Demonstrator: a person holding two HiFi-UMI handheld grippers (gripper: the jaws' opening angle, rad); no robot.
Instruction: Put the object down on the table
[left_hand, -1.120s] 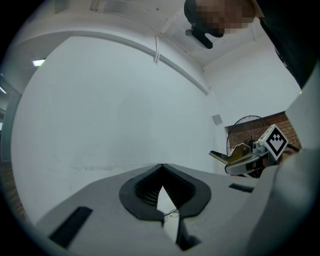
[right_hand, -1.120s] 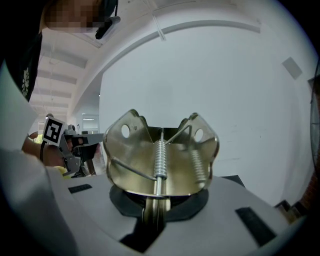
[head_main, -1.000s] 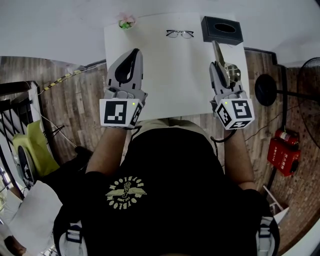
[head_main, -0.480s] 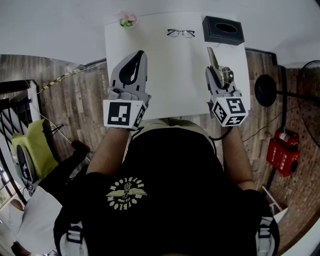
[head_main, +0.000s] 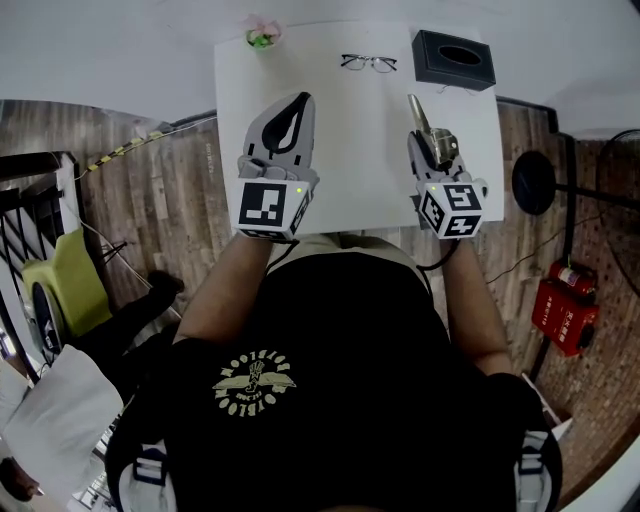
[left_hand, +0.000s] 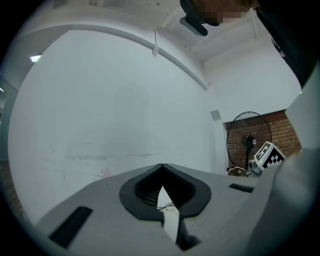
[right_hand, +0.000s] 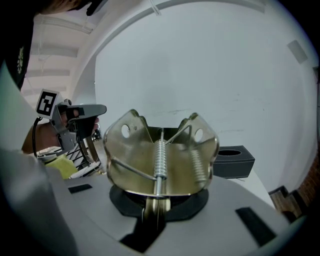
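A brass-coloured metal spring clip (head_main: 420, 115) sticks out forward from my right gripper (head_main: 432, 150), which is shut on its tail end. In the right gripper view the clip (right_hand: 160, 155) fills the middle, its wings and coil spring upright above the jaws of the right gripper (right_hand: 154, 200). It hangs over the right part of the white table (head_main: 350, 160). My left gripper (head_main: 302, 98) is over the table's left part, shut with nothing in it. In the left gripper view the tips of the left gripper (left_hand: 161, 167) meet.
A pair of glasses (head_main: 368, 63) lies at the table's far edge, with a black tissue box (head_main: 453, 60) at the far right corner and a small pink and green item (head_main: 261, 35) at the far left corner. A fan base (head_main: 538, 180) stands on the wooden floor right of the table.
Both grippers have sunk toward the table; the left one has also shifted right in the head view. The clip stays in the right gripper.
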